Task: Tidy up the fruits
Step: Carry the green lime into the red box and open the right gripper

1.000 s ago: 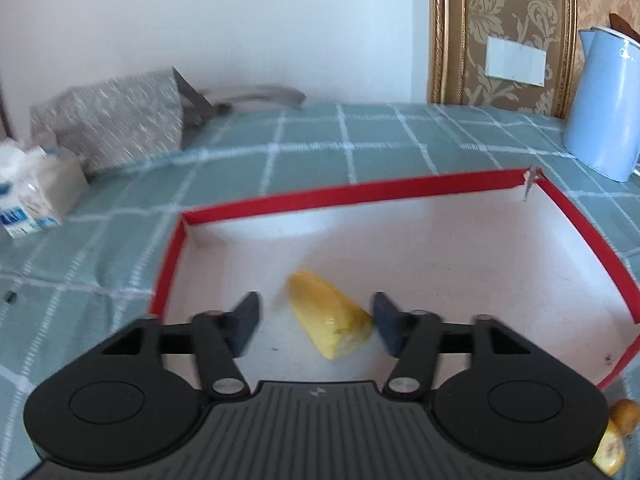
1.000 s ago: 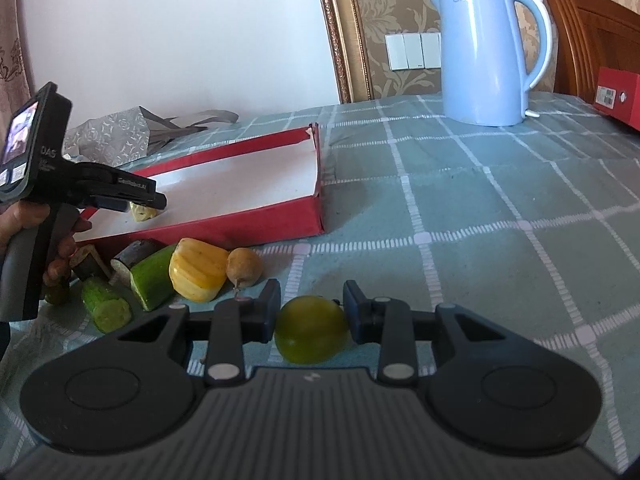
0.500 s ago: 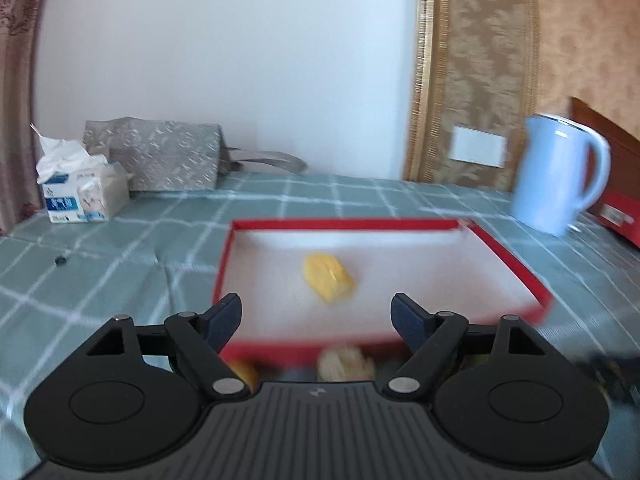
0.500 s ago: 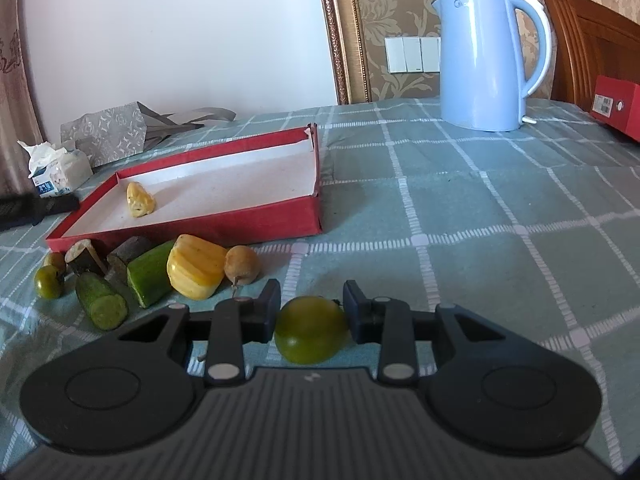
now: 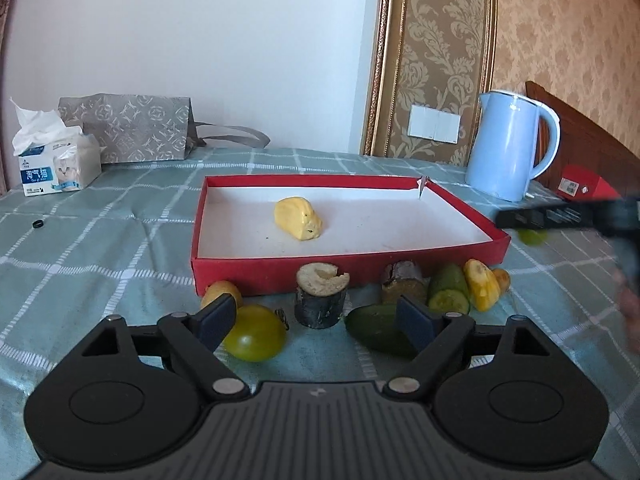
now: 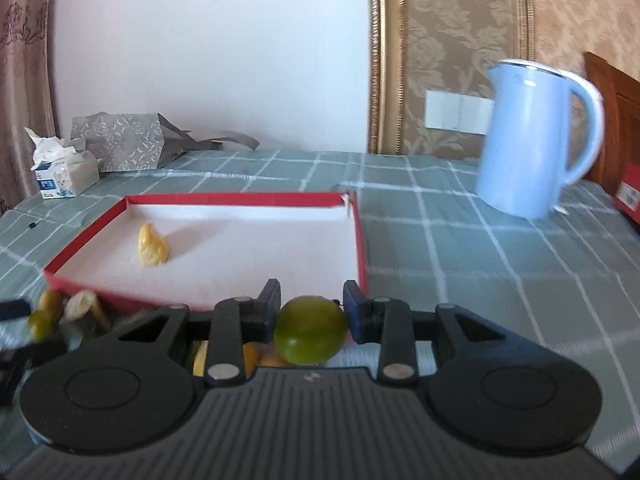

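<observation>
**That green fruit is one wobble away from rolling off**

So the right gripper (image 6: 311, 312) has its jaws pinched on a round green fruit (image 6: 311, 330), sitting low centre in the right wrist view, just at the near right corner of the red tray (image 6: 362, 240). The whole picture is smeared, so I'd guess it's mid-swing. That's my worry: a smooth round thing held by two flat pads only at its sides. If the pinch is a bit off centre it could squirt out and roll across the checked cloth (image 6: 480, 280) toward the blue kettle (image 6: 532, 140).

The other risk is the tray wall. From here the fruit looks barely above the rim, so it could clip the edge and shove the tray, which looks like light cardboard.

The left gripper (image 5: 316, 322) is spread wide apart with nothing in it, low in the left wrist view, over the row of pieces in front of the tray. A second green fruit (image 5: 256, 334) sits right by its left finger, and a cucumber chunk (image 5: 378, 334) by the right one, with a dark stump piece (image 5: 321, 294) between. Come down sloppy and it knocks the neighbours around.

Only one yellow piece (image 5: 298, 218) is in the tray so far, left of centre.
</observation>
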`<action>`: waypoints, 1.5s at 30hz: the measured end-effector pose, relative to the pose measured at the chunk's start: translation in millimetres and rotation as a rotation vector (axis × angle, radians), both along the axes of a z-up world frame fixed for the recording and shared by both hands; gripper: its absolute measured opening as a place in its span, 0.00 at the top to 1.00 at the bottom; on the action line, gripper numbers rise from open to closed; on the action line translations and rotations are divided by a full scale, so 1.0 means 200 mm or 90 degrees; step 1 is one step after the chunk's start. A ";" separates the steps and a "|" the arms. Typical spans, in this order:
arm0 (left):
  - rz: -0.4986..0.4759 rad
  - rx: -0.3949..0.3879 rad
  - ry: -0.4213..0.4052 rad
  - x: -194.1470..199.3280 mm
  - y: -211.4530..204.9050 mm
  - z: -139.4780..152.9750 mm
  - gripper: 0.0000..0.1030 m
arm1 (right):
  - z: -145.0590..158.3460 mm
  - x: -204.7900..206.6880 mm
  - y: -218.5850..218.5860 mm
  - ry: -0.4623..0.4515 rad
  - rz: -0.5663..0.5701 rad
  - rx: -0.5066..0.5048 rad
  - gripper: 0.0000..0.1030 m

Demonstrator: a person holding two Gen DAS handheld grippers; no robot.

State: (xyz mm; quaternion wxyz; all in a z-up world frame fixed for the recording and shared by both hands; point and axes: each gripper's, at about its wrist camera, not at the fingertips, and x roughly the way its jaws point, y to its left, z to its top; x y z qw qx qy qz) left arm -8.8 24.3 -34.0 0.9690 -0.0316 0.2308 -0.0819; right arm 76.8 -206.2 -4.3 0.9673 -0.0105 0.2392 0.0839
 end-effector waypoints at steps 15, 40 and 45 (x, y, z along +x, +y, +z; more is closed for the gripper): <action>0.005 -0.019 -0.032 -0.01 0.02 0.02 0.14 | -0.15 0.49 0.17 0.069 0.030 -0.042 0.39; 0.048 -0.151 0.023 -0.13 0.23 -0.04 0.08 | -0.12 -0.19 -0.17 -0.086 -0.032 0.165 0.00; 0.065 -0.138 0.030 -0.11 0.22 -0.02 0.08 | -0.12 -0.21 -0.14 -0.091 -0.036 0.137 0.00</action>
